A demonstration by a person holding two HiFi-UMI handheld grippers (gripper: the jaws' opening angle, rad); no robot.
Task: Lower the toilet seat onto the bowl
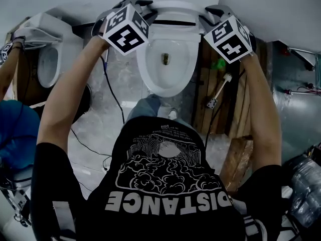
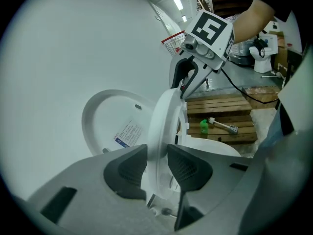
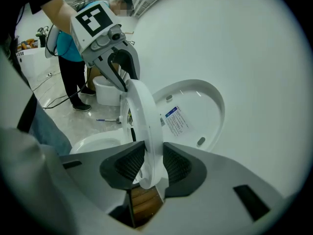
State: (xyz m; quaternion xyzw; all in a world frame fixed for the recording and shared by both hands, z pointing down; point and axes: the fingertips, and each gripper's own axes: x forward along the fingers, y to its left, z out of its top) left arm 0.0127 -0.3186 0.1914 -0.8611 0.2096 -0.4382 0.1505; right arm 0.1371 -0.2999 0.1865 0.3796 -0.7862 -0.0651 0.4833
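Observation:
The white toilet bowl (image 1: pixel 145 69) stands straight ahead in the head view, its lid (image 2: pixel 105 116) upright against the wall. The seat ring (image 2: pixel 164 116) is raised and tilted a little away from the lid. My left gripper (image 2: pixel 156 168) is shut on the seat's left rim, one dark pad on each face. My right gripper (image 3: pixel 152 163) is shut on the seat's (image 3: pixel 142 111) right rim in the same way. In the head view the left gripper (image 1: pixel 145 6) and right gripper (image 1: pixel 210 11) flank the seat (image 1: pixel 175 6). Each gripper view shows the other gripper across the ring.
A second toilet (image 1: pixel 50 59) stands at the left. Wooden pallets (image 1: pixel 220 99) with a white brush (image 1: pixel 220 89) and a green object (image 2: pixel 205 125) lie right of the bowl. A black cable (image 1: pixel 113 94) runs over the floor. A person in blue (image 3: pixel 68 53) stands at the left.

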